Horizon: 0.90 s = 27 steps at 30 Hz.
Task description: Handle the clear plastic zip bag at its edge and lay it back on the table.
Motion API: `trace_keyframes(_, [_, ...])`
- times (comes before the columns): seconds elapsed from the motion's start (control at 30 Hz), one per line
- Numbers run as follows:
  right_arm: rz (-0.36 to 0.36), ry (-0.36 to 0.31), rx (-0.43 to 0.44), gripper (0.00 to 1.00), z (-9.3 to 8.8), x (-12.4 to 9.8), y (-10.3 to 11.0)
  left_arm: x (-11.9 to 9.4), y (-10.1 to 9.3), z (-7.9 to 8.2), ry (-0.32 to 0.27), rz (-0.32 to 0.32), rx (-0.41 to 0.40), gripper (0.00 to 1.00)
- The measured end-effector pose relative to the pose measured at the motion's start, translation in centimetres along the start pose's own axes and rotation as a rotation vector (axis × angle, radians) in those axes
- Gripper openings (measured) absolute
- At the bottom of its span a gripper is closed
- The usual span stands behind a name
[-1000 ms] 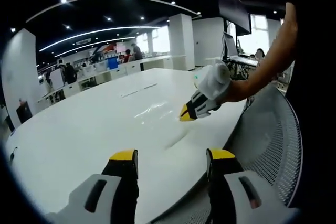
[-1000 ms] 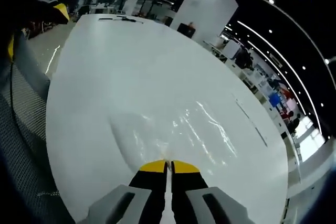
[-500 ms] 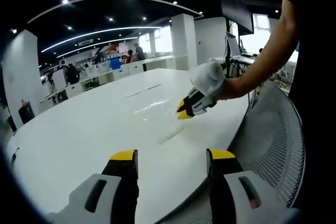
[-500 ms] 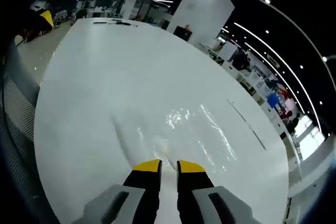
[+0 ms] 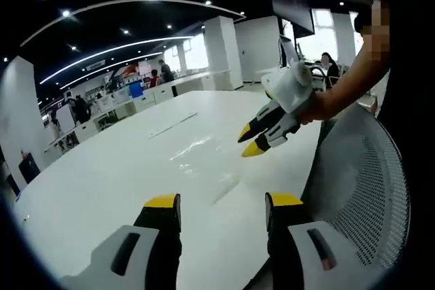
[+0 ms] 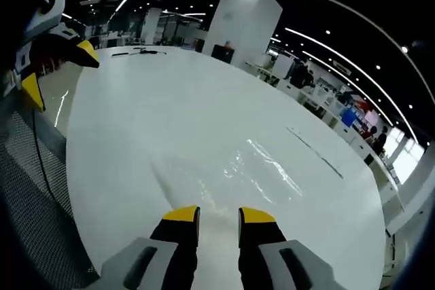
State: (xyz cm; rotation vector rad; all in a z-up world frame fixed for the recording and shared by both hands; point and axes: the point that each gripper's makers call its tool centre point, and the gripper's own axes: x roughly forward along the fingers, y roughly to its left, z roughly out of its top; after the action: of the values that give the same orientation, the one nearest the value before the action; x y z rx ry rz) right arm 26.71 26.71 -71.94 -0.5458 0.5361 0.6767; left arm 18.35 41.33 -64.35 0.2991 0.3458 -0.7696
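Observation:
The clear plastic zip bag [image 6: 231, 171] lies flat on the white table [image 6: 156, 106], showing as glossy wrinkles just beyond my right gripper [image 6: 218, 214], which is open and lifted clear of it. In the left gripper view the same bag [image 5: 200, 161] glints mid-table, and the right gripper [image 5: 249, 140] hovers above its right edge, jaws apart, held by a person's hand. My left gripper [image 5: 221, 202] stands open over the table's near edge, nothing between its jaws. The left gripper's yellow tips [image 6: 58, 66] show at the far left of the right gripper view.
A grey mesh chair back [image 5: 360, 195] stands at the right, close to the table edge. A dark cable [image 6: 139, 51] lies at the table's far end. Desks and people [image 5: 81, 108] fill the office behind, beside white pillars [image 6: 241, 28].
My right gripper opened, let go of the bag's edge and rose away from the table. The bag now rests flat. The left gripper stayed open and barely moved.

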Motion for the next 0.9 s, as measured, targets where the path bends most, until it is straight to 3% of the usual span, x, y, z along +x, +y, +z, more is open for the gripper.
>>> trace_keyframes(0.47, [-0.027,0.044,0.033,0.19,-2.1,-0.4,-2.5,6.2,0.3,1.3,0.013,-0.089,0.092,0.38])
trace_keyframes(0.9, [-0.001,0.053,0.075,0.18,-3.0,1.4,-4.0,11.4,0.9,0.4,0.063,-0.147,0.125,0.26])
